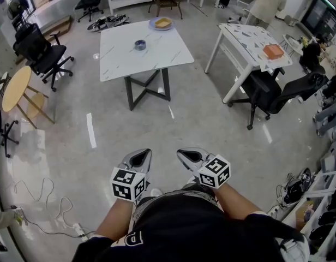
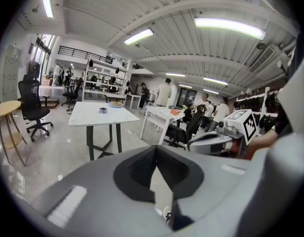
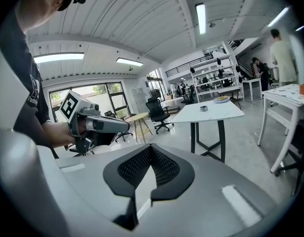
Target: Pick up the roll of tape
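Lying on table (image 1: pixel 157 56): roll of tape (image 1: pixel 140 45)

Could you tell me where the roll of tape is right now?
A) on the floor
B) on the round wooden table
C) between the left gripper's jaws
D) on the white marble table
D: the roll of tape sits on the white marble table, while the left gripper and right gripper are shut on nothing.
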